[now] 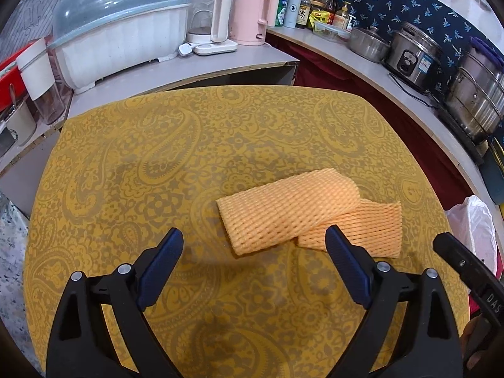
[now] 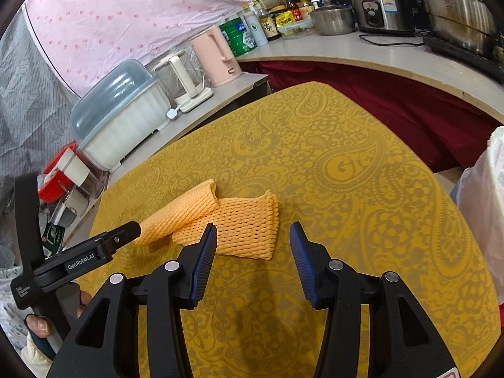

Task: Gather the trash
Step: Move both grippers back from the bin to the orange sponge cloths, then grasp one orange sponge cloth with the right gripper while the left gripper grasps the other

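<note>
1. Two orange foam-net sleeves [image 1: 293, 212] overlap at five o'clock on the yellow paisley tablecloth [image 1: 157, 145].
2. Left gripper [image 1: 255, 252]: released, empty.
3. Right gripper [image 2: 253, 245]: released, empty.

We see both views brightly and evenly lit, with soft, faint shadows under the foam nets [image 1: 296, 212] and below the claws on the yellow desk [image 1: 157, 157]. Glare sits on the clear dish-rack lid [image 1: 116, 3] and the steel pots [image 2: 453, 6]. Focus is sharp at the centre. The fisheye bends the counter edges into curves, and dark vignetting closes each corner.
</note>
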